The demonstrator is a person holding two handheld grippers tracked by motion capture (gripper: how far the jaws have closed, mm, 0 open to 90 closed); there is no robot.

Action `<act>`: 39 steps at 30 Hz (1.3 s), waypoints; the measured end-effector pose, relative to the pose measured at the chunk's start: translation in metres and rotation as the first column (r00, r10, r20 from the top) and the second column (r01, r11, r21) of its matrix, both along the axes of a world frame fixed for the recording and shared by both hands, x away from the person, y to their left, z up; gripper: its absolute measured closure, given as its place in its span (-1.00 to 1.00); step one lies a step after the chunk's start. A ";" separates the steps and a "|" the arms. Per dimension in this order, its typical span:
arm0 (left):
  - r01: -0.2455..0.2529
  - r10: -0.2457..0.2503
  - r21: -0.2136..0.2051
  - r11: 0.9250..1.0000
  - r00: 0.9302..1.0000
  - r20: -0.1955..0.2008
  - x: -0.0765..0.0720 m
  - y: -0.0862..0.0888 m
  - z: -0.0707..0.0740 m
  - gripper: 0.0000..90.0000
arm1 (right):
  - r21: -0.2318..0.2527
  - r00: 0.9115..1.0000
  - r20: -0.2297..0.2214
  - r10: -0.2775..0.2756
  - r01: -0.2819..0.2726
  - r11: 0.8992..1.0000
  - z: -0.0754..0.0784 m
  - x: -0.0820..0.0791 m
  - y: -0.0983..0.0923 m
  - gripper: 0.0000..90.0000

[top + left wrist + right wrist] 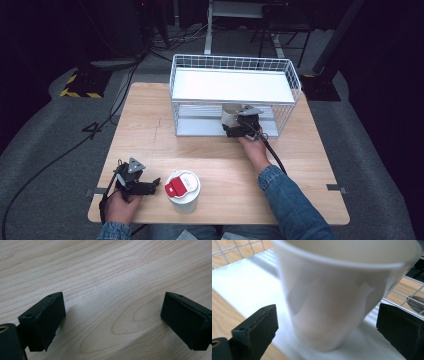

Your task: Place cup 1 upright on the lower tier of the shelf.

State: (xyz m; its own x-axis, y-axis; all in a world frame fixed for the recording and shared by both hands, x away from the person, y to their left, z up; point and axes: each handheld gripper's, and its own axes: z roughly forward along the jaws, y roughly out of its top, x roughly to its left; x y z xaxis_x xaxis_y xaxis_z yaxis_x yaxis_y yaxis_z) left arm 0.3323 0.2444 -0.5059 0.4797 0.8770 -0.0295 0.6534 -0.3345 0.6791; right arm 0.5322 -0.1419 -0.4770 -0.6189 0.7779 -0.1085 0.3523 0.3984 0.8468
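We see the right gripper (325, 325) with its jaws spread wide on either side of a white paper cup (337, 297); a clear gap shows between each pad and the cup wall, so nothing is clamped. The cup stands upright on the white lower shelf (242, 287) of a wire rack (287, 75), just at that shelf's front edge, and its rim looks blurred. In the high view we find this gripper (239, 125) reaching in under the rack's upper shelf (230, 85), with the cup (229, 114) right at its tip.

The left gripper (112, 320) also stands wide open, with bare wood grain between its pads and nothing held. In the high view it (150, 184) rests low at the near left of the tabletop (150, 125), pointing toward a second cup with a white lid and red tab (182, 190), which stands just beside it.
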 end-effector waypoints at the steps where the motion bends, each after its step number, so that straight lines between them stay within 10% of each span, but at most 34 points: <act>1: 0.000 0.000 -0.001 1.000 1.000 0.000 0.000 0.000 0.000 -0.86 | -0.003 1.000 0.003 -0.001 0.001 1.000 0.000 -0.003 -0.001 -0.91; 15: 0.001 -0.001 0.003 1.000 1.000 -0.001 0.002 0.000 0.000 -0.86 | -0.017 0.997 0.038 0.065 -0.065 0.998 0.032 -0.049 -0.023 -0.91; 39: 0.011 -0.011 0.002 1.000 1.000 -0.001 0.007 0.001 0.000 -0.86 | 0.036 0.995 -0.037 0.096 -0.094 0.995 0.062 -0.120 -0.104 -0.90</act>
State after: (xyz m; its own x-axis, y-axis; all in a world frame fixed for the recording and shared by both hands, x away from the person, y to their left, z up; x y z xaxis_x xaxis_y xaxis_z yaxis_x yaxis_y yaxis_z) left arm 0.3389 0.2453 -0.5056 0.4891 0.8718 -0.0283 0.6502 -0.3427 0.6781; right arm 0.4124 -0.2459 -0.4150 -0.6936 0.7181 -0.0569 0.3473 0.4025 0.8470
